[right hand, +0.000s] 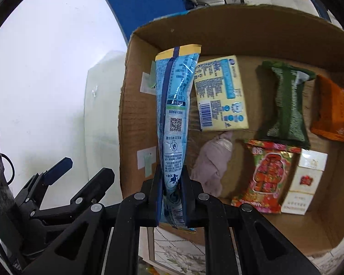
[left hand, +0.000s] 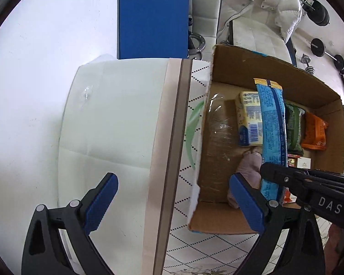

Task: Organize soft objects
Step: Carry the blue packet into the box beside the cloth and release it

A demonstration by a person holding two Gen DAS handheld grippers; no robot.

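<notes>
Right gripper (right hand: pixel 172 197) pinching glossy blue packet (right hand: pixel 175 105), left gripper (left hand: pixel 172 197) spread, corrugated cardboard box (right hand: pixel 240 29) below.

Right gripper (right hand: pixel 172 183) — black frame, blue-padded fingers (right hand: pixel 158 197) clamped tight on the lower end of a long blue packet (right hand: pixel 175 105), which stands out ahead of the tips; aimed steeply downward.

Left gripper (left hand: pixel 172 197) — same build, pointing straight down, jaws spread wide, nothing between the blue pads (left hand: pixel 101 202). It sits just left of the right gripper.
</notes>
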